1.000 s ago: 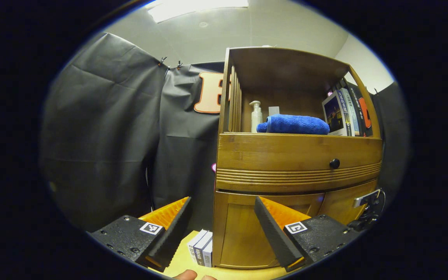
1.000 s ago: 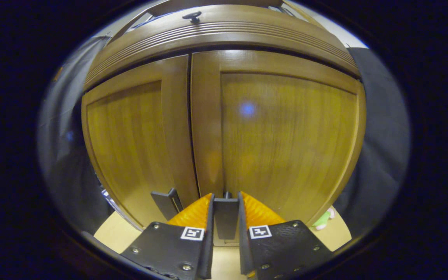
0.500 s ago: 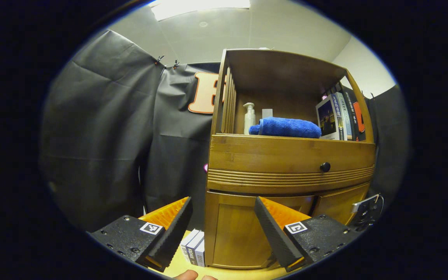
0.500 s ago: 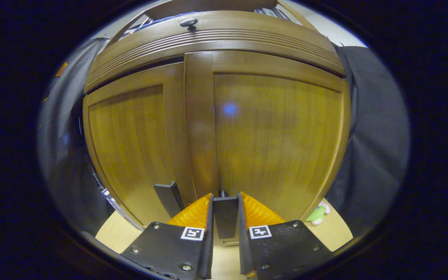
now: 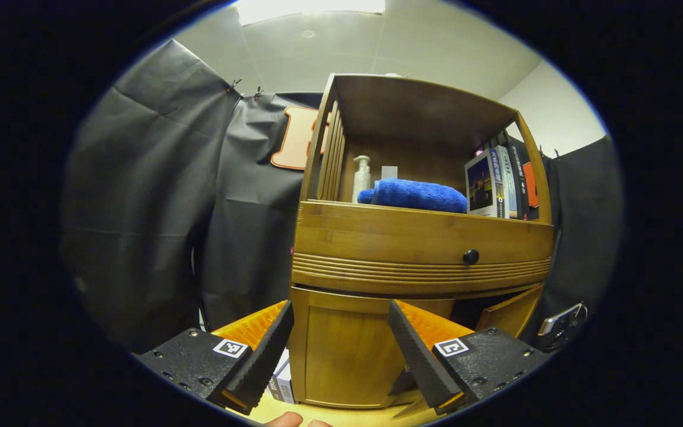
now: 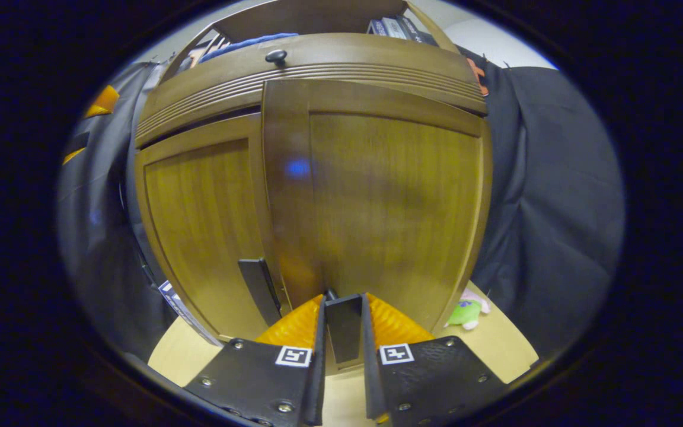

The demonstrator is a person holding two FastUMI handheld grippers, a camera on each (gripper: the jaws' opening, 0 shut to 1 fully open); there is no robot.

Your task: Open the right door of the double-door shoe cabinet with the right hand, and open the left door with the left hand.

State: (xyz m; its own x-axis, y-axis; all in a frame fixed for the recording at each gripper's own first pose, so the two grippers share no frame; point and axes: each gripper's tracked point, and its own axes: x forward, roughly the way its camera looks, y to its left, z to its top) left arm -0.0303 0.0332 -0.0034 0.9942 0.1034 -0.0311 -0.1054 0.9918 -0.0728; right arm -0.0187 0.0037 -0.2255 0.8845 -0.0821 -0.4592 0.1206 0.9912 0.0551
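Observation:
The wooden shoe cabinet (image 5: 418, 237) stands ahead in the left gripper view. Its left door (image 5: 341, 350) is closed. Its right door (image 5: 507, 311) stands ajar, with a dark gap beside it. My left gripper (image 5: 338, 308) is open and empty, a short way in front of the left door. In the right gripper view my right gripper (image 6: 343, 302) is shut on the right door's black handle (image 6: 343, 326), and the right door (image 6: 389, 201) is swung out towards me. The left door (image 6: 199, 225) carries its own black handle (image 6: 257, 284). Farther off, the right gripper (image 5: 561, 326) shows at the ajar door.
Above the doors is a drawer with a black knob (image 5: 471, 257). The open shelf holds a blue towel (image 5: 415, 196), a pump bottle (image 5: 361, 178) and books (image 5: 490, 184). Boxes (image 5: 279, 379) lean beside the cabinet's left side. A green plush toy (image 6: 466, 311) lies on the floor at the right.
The right door has swung outward with my right gripper shut on its handle. The cabinet has drifted leftward in the left gripper view, and the left gripper stays open.

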